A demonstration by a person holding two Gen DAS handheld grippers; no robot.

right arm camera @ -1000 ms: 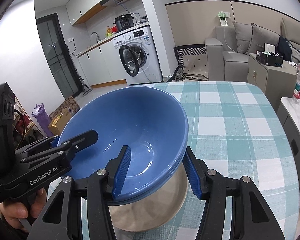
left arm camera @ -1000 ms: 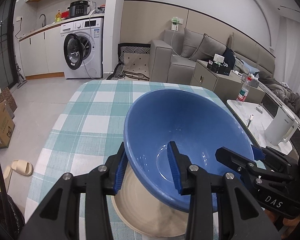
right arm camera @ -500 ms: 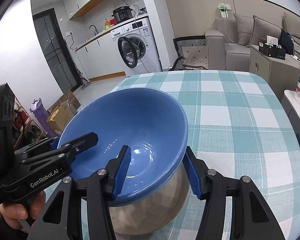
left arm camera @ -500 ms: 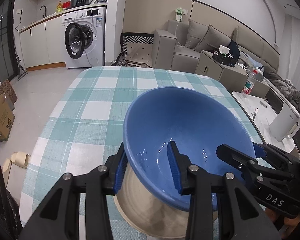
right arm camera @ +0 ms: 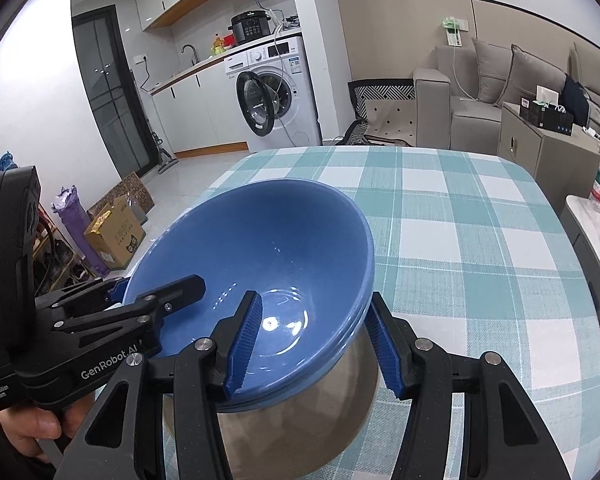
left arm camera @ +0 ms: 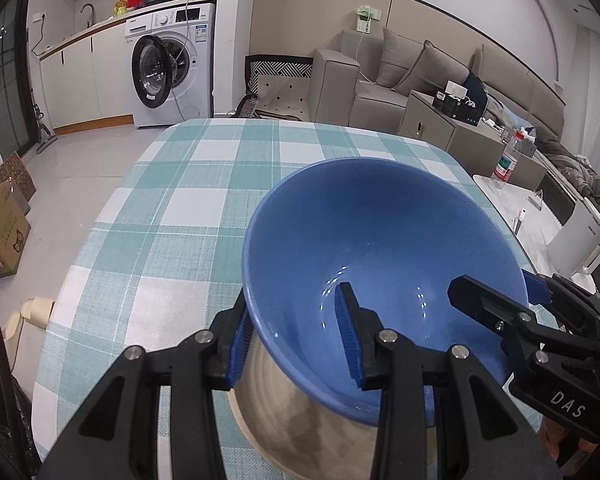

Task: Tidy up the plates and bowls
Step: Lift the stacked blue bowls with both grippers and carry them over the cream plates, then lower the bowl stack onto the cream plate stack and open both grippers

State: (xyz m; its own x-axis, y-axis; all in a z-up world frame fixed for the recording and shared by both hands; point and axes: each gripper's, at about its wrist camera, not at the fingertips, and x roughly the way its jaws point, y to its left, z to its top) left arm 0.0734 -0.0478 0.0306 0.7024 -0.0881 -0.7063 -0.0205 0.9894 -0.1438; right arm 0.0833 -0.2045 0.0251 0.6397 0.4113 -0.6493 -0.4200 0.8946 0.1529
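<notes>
I hold the blue bowl (left arm camera: 380, 264) with both grippers, one on each side of its rim. The left gripper (left arm camera: 296, 344) straddles the rim on the bowl's left: one blue pad sits outside against the wall, the other inside the basin, and both press on the wall. The right gripper (right arm camera: 320, 340) straddles the opposite side of the rim in the same manner, one pad inside, one outside; it clamps the bowl wall, and its jaws stand wider apart than the left pair.

Both grippers point forward and downward toward the table (left arm camera: 172, 216). In the left wrist view, the right gripper enters from the lower right, its upper finger reaching over the rim. In the right wrist view, the left gripper enters from the lower left, and the person's hand (right arm camera: 32, 428) wraps its handle at the near left edge.

The bowl tilts, its opening facing the cameras and away from me. Its outer wall is beige below the blue rim. In the right wrist view the rim shows a double edge, so a second bowl may be nested beneath; I cannot tell for certain. The bowl is above the near part of the table, over the teal checked cloth; I cannot tell whether its base touches the cloth.

A washing machine (left arm camera: 172, 76) stands far left beyond the table, and a grey sofa (left arm camera: 384, 80) far right.
</notes>
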